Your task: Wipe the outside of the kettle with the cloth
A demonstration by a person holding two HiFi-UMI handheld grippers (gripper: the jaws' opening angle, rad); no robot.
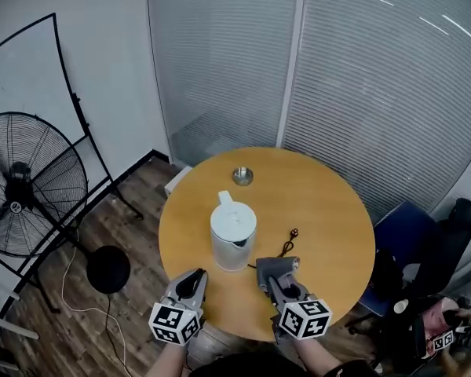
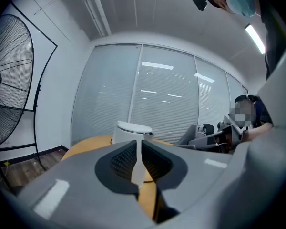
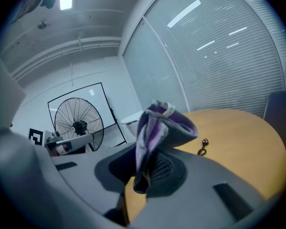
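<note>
Right gripper [image 3: 144, 170] pinches the cloth [image 3: 158, 128]. Left gripper [image 2: 138, 165] has its jaws together, empty. Best to press the cloth flat on the kettle's [image 1: 234, 230] near side.

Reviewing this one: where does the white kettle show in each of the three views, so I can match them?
Head view: the kettle stands mid-picture on the round table.
Left gripper view: the kettle top peeks out just above the shut jaws, centre.
Right gripper view: the kettle is partly hidden, just left of the held cloth.
Shared landmark: the standing fan, on the left in all three.
</note>
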